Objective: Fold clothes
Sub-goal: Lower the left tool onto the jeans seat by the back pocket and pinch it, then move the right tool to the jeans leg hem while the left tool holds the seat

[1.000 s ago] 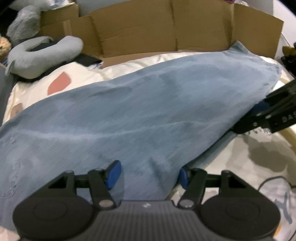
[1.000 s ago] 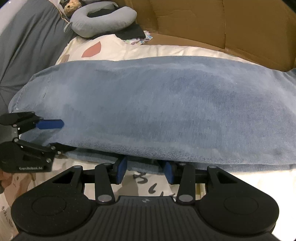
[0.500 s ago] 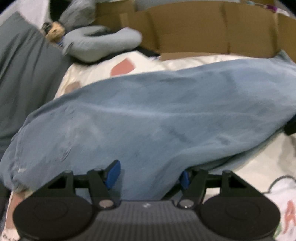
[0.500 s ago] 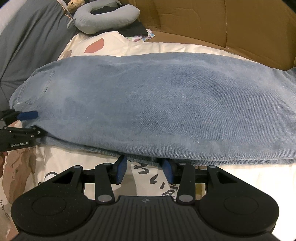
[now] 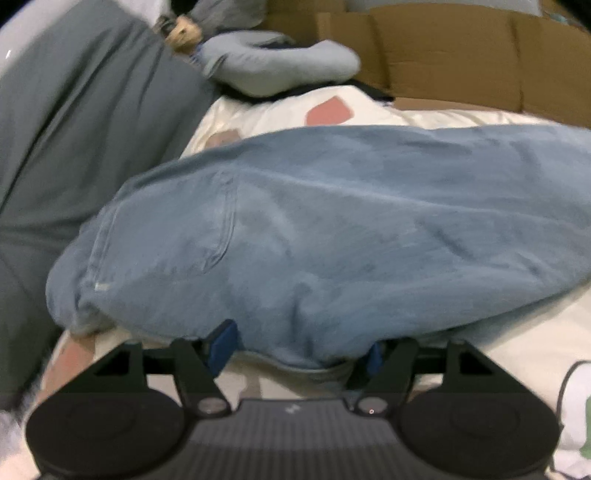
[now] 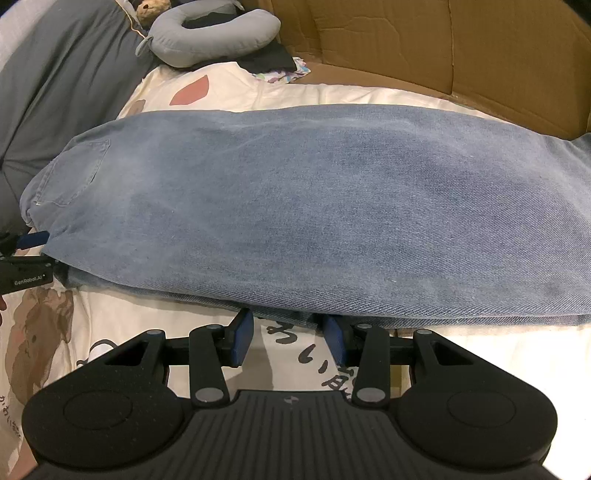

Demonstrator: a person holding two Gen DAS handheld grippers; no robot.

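Observation:
A pair of light blue jeans (image 6: 314, 221) lies folded lengthwise across the bed, waist and back pocket (image 6: 74, 173) at the left; it also shows in the left wrist view (image 5: 332, 229). My left gripper (image 5: 299, 347) is open, its jaws wide apart at the near edge of the waist end, with denim draped between the fingers. It appears at the left edge of the right wrist view (image 6: 26, 254). My right gripper (image 6: 288, 339) is open just in front of the jeans' near edge, over the printed sheet, holding nothing.
The bed has a cream cartoon-print sheet (image 6: 110, 332). A grey duvet (image 6: 55, 74) lies at the left. A grey neck pillow (image 6: 214, 33) and a small plush toy (image 6: 151, 7) sit at the back left. Cardboard panels (image 6: 443, 44) stand along the back.
My left gripper has slid left along the jeans' near edge from the middle to the waist end. My right gripper has backed slightly off the edge. The jeans lie flatter.

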